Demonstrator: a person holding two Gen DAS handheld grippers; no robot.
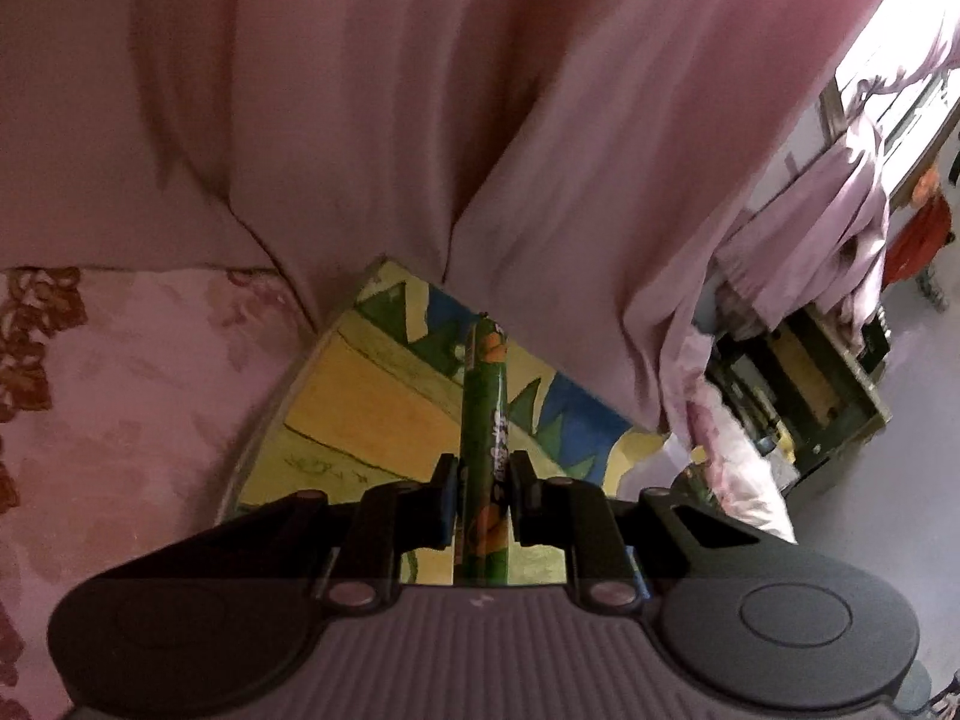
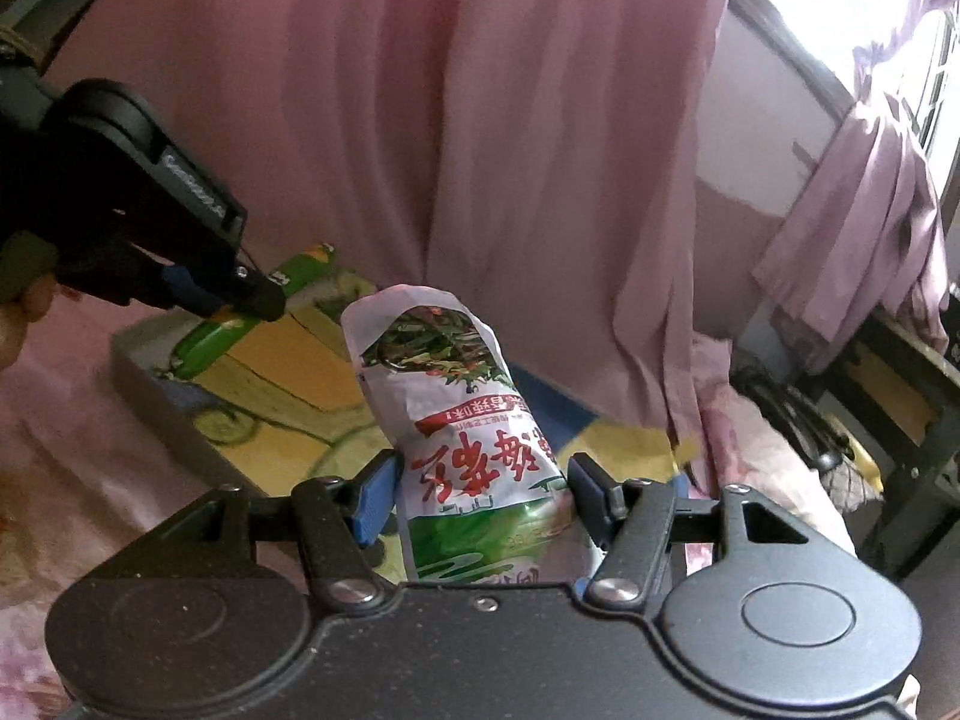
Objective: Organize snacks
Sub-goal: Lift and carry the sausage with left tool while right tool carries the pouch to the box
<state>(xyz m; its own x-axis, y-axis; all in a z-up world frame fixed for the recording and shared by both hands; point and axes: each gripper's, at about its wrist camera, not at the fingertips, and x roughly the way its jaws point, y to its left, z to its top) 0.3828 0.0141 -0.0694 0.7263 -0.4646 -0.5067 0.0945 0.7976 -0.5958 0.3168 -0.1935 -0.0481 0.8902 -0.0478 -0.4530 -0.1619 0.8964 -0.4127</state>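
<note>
Curtain: a pink cloth curtain (image 1: 420, 120) is hanging behind.
Tray: a flat painted yellow-and-blue tray (image 1: 360, 396) is lying on flowered bedding.
Pouch: a soft, light white-and-green plastic snack pouch (image 2: 462, 420) is sitting clamped at its lower body in the right gripper (image 2: 480, 492), probably above the tray's near edge.
Stick: a slim, stiff, slippery green wrapped snack stick (image 1: 487, 420) is being pinched near its base by the left gripper (image 1: 483, 498), over the tray.

Behind it all you have a pink curtain (image 1: 540, 120) hanging in folds, a floral bedspread (image 1: 120, 420) on the left, a bright window (image 2: 870, 18) at upper right (blown out), and a dark wooden frame (image 1: 840, 396) beneath it
</note>
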